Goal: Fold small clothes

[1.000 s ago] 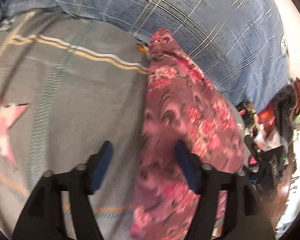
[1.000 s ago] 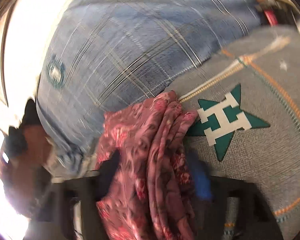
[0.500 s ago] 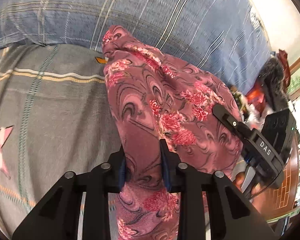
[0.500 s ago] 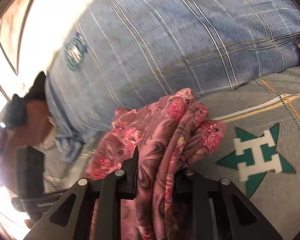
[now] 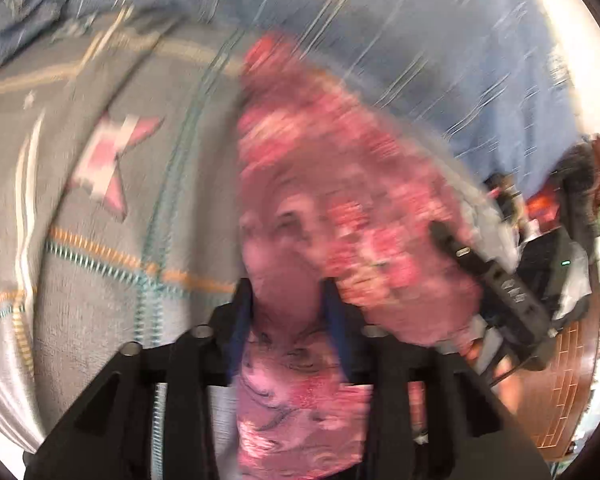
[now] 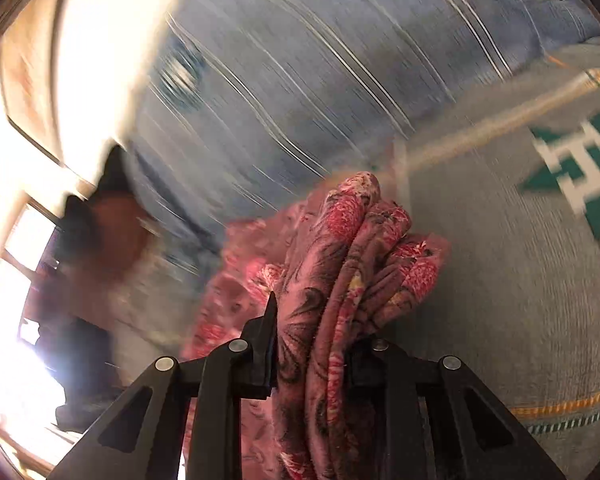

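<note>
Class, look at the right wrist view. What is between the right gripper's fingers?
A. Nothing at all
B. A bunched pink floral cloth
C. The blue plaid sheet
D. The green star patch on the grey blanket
B: the right gripper has both fingers pressed against bunched folds of the pink floral cloth, which stands up from between them above the grey blanket.
</note>
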Available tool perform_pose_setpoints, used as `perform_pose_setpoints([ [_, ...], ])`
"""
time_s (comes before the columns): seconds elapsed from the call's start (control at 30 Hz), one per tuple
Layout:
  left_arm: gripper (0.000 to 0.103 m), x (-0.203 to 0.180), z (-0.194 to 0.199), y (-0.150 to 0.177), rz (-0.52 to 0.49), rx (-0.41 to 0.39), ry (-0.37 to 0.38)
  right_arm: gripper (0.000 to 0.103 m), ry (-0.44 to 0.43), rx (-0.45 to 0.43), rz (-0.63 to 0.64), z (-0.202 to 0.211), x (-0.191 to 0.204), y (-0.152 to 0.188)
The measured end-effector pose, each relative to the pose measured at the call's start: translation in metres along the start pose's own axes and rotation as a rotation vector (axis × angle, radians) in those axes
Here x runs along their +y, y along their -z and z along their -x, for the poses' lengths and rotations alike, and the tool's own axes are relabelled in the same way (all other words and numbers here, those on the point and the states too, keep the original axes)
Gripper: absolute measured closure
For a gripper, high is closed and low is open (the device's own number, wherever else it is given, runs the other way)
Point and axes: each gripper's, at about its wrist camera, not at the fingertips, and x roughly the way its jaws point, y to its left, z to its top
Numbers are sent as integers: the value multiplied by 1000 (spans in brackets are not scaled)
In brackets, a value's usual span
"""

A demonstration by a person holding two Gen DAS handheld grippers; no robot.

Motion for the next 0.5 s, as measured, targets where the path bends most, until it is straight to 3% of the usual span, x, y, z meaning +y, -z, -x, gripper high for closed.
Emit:
perform_pose_setpoints([
  [0.1, 55, 9, 16, 0, 37, -16, 71, 68, -22, -31, -36, 7, -11, 2],
  [0.13, 55, 6, 28, -3, 8, -62, 73, 61, -3, -32, -51, 13, -13, 0],
  [0.23, 49, -8, 46, -18, -78, -164, 21, 59, 73, -134, -67, 37, -11, -16],
  [0.3, 48, -19, 41, -32, -110, -193, 11, 59, 74, -186, -13, 42, 4, -26],
  [0.43, 48, -40, 5, -65, -128, -161, 55, 64, 40, -188, 168, 27, 45, -31],
  [0.5, 48, -55, -16, -81, -175, -164, -22, 73, 59, -173, 256, 9, 60, -30],
])
